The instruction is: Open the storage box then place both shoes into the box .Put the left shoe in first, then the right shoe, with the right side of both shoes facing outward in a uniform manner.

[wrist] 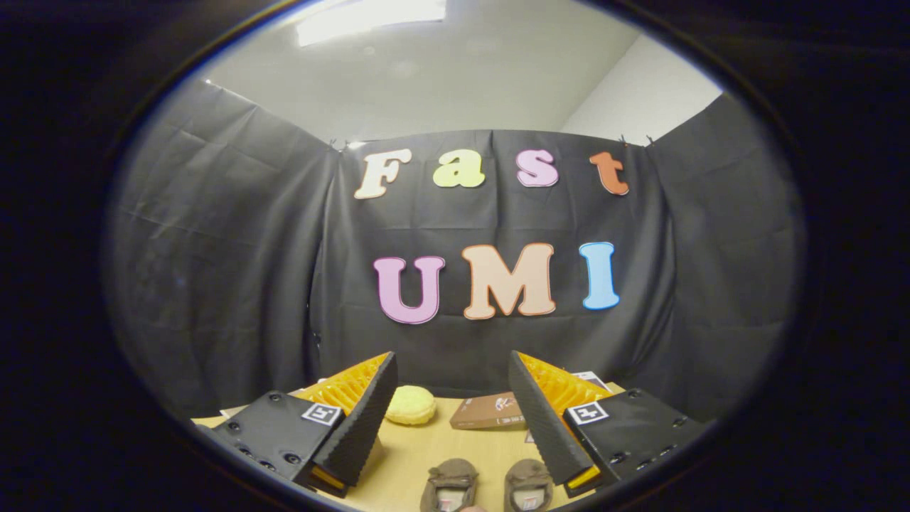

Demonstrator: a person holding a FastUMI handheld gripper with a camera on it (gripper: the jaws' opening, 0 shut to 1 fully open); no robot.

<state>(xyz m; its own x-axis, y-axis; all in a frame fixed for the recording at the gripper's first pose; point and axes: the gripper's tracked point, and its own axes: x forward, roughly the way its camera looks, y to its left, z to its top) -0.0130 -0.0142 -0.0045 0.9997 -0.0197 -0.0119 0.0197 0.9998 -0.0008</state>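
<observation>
Two small brown shoes stand side by side on the wooden table, just below and between my fingers: the left one and the right one, both showing their openings. A flat brown storage box with its lid shut lies farther back, beside the right finger. My gripper is held above the table, open wide, with nothing between its fingers.
A round yellow sponge-like pad lies on the table beyond the left finger, to the left of the box. A sheet of paper shows behind the right finger. The black cloth wall closes off the back of the table.
</observation>
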